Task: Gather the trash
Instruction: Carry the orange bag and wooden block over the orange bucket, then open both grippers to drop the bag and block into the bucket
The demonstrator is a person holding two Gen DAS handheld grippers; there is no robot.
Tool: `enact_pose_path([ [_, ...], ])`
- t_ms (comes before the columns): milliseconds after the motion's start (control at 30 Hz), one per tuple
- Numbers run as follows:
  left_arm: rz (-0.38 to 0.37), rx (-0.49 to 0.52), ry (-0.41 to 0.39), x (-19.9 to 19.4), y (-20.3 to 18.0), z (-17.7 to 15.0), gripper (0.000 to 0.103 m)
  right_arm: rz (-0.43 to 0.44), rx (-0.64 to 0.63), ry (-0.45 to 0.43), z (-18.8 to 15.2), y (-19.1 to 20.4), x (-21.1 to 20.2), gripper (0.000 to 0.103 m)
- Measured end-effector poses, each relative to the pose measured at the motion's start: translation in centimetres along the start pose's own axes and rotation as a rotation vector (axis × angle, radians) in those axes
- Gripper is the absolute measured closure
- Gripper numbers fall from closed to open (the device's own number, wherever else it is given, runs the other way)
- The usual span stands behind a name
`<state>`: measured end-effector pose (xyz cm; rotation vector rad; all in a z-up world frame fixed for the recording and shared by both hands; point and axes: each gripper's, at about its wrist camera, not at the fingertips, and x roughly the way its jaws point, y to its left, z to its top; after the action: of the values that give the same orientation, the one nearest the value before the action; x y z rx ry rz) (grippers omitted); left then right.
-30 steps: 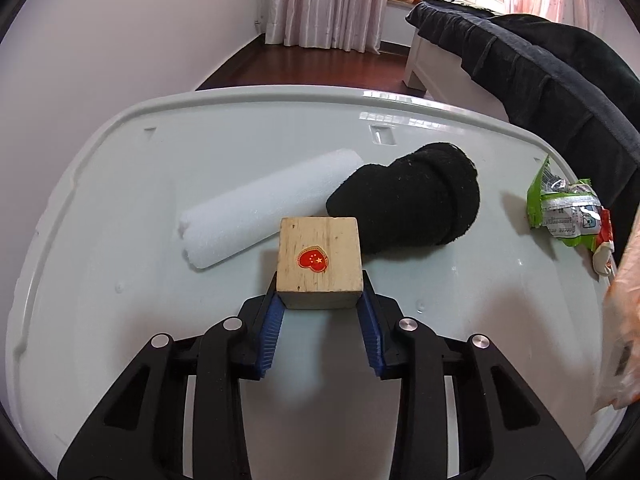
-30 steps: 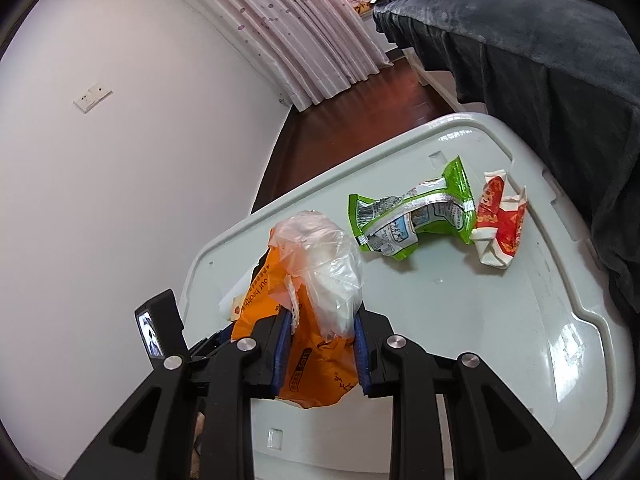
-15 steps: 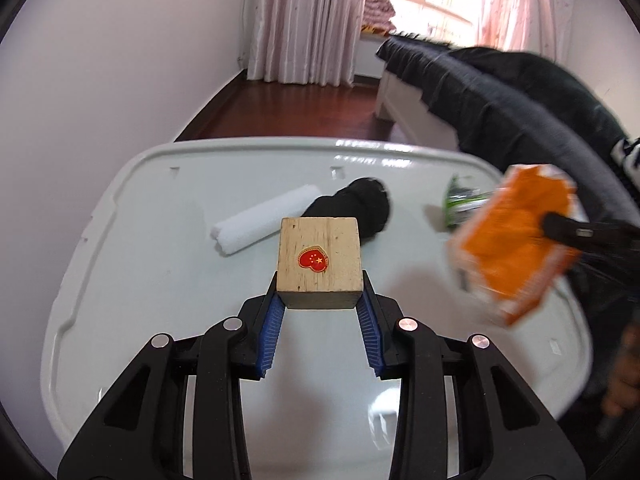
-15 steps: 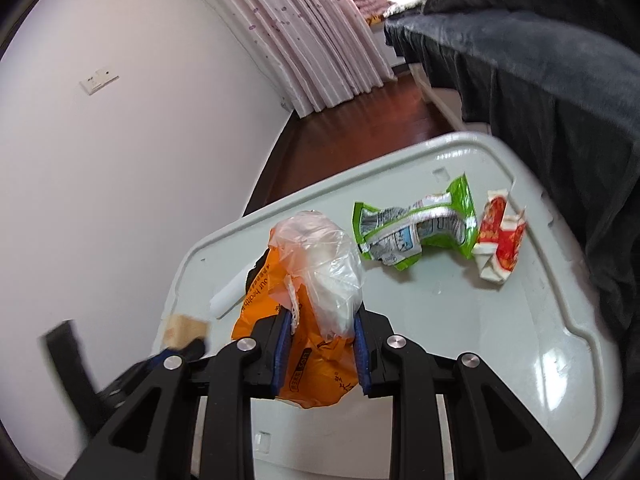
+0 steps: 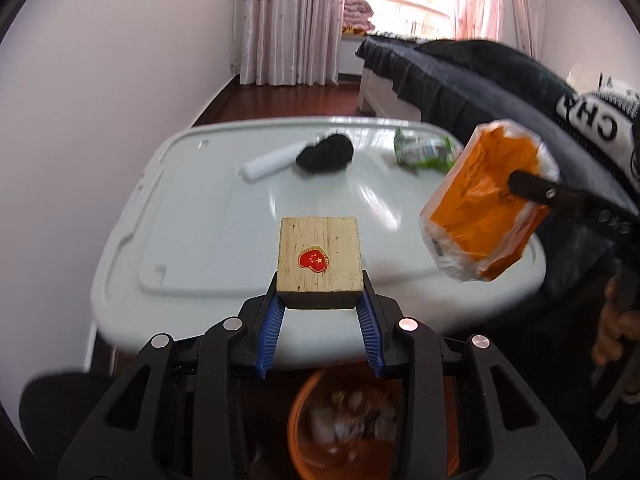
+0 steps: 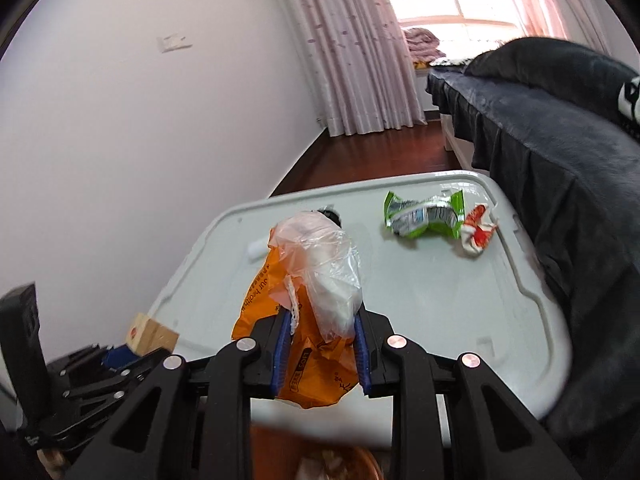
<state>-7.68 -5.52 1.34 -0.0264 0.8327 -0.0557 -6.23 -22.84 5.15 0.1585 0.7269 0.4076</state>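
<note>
The left gripper [image 5: 320, 312] clamps the wooden block [image 5: 319, 258]; the right gripper [image 6: 320, 354] pinches the orange bag [image 6: 298, 344]. Centre each above the bin [image 5: 360, 424] below the fingertips before releasing.

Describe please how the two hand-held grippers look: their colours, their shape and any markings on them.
Both the left gripper and the right gripper have matte black frames with triangular cut-outs, forking toward the front. Round silver bolt heads mark the pivots. The jaws carry blue ribbed pads. In the left wrist view, the right gripper's black arm shows white printed characters, too blurred to read. No cables are visible.
</note>
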Motion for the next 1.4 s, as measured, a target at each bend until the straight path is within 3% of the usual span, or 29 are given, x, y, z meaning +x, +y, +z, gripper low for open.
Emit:
enact_pose_path([
  [367,-0.032,0.007,0.167,0.6,-0.5,-6.0,0.069,-0.042,-0.018,0.088,-6.6,2.2,-3.5,0.076],
  [633,-0.05,0.017,0.23,1.1,-0.6,-7.2,0.069,-0.058,-0.013,0.191,-10.9,2.4,-3.4,0.075],
  [867,-0.07,0.047,0.3,2.5,-1.3,-8.4,0.068,-0.071,0.005,0.242,-12.2,1.8,-2.2,0.075],
  [1100,-0.084,0.001,0.37,4.1,-0.3,-9.3,0.068,-0.062,0.039,0.31,-13.0,1.1,-0.6,0.074],
  [1400,-0.083,0.0,0.397,4.7,0.0,-9.5,0.068,-0.06,0.049,0.338,-13.4,1.1,0.1,0.073],
])
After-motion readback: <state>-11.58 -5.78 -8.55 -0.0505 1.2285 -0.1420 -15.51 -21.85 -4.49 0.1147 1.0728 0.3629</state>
